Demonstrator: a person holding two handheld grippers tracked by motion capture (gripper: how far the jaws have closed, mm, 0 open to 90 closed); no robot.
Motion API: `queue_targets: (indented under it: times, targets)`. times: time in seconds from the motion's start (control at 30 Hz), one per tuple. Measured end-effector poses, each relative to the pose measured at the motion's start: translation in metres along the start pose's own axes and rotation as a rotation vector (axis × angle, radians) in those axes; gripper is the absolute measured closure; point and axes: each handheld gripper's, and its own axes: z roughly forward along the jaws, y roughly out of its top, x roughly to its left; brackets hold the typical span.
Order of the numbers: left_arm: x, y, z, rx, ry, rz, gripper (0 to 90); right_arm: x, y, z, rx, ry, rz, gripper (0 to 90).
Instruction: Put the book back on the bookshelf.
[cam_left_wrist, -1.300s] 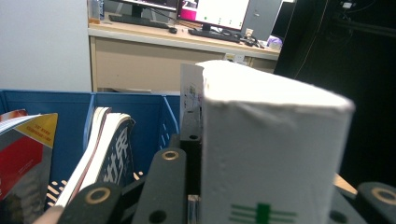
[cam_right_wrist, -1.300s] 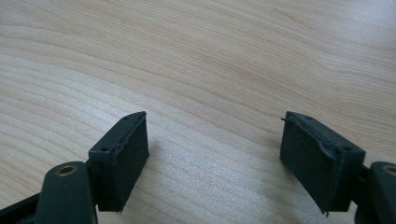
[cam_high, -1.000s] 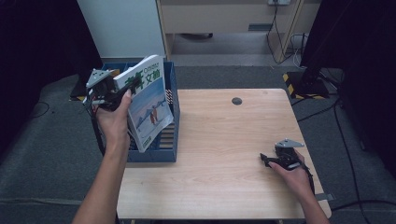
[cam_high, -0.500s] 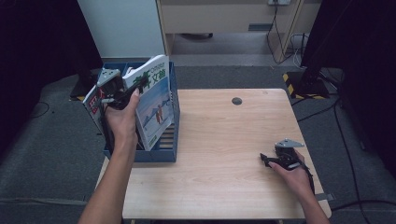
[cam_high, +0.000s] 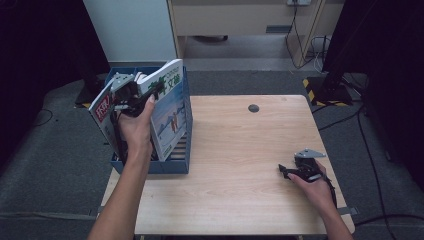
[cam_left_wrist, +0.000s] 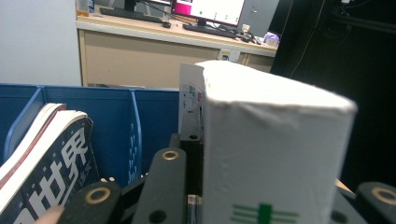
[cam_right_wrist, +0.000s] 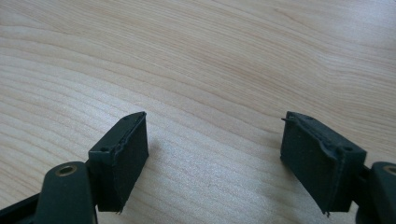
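Clamped on the thick white book (cam_high: 167, 107), my left gripper (cam_high: 131, 95) has swung it leftward over the blue file box (cam_high: 150, 165), beside the dark-covered book (cam_high: 102, 107). Lowering into a slot looks next. Right gripper (cam_high: 295, 172) rests wide, empty.

A thick white book (cam_left_wrist: 275, 154) with a green mark low on its cover stands upright between the left gripper (cam_left_wrist: 233, 205)'s black fingers (cam_left_wrist: 163, 186), which clamp it. Left of the book, a dark-covered book (cam_left_wrist: 51, 163) with large white characters leans in the blue file box (cam_left_wrist: 116, 126), whose divider rises between them. Behind the white book runs a beige desk (cam_left_wrist: 154, 51) carrying a monitor (cam_left_wrist: 210, 9).
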Motion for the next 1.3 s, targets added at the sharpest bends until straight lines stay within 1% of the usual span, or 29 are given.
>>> queue_targets:
  times: [0.1, 0.33, 0.57, 0.73, 0.8, 0.9, 1.03, 1.2, 1.3]
  targets:
    - [0.001, -0.001, 0.002, -0.001, 0.000, 0.001, 73.2, 0.000, 0.000, 0.000, 0.000, 0.000, -0.001, 23.1]
    - [0.002, -0.003, 0.010, -0.011, 0.002, -0.011, 73.1, 0.000, 0.000, 0.000, 0.000, -0.001, -0.001, 23.1]
    - [0.002, -0.006, 0.016, -0.014, -0.008, -0.006, 73.1, 0.000, 0.000, 0.000, 0.000, -0.001, -0.001, 23.1]
    - [0.004, -0.007, 0.018, -0.032, -0.020, -0.023, 73.1, 0.000, 0.000, 0.000, 0.000, -0.001, 0.000, 23.1]
    - [0.003, -0.007, 0.019, -0.038, -0.023, -0.018, 73.1, 0.000, 0.000, 0.000, 0.000, -0.001, 0.000, 23.1]
    - [0.003, -0.008, 0.020, -0.037, -0.023, 0.002, 73.1, 0.000, 0.000, 0.000, 0.002, 0.001, -0.001, 23.1]
    - [0.004, -0.011, 0.022, -0.047, -0.024, -0.001, 73.1, 0.000, 0.000, 0.000, 0.002, 0.001, -0.001, 23.1]
    - [0.003, -0.013, 0.024, -0.048, -0.020, 0.028, 73.1, 0.000, 0.000, 0.000, 0.002, 0.000, -0.001, 23.1]
    - [0.004, -0.016, 0.025, -0.053, -0.024, 0.029, 73.1, 0.000, 0.000, 0.000, 0.002, 0.000, -0.001, 23.1]
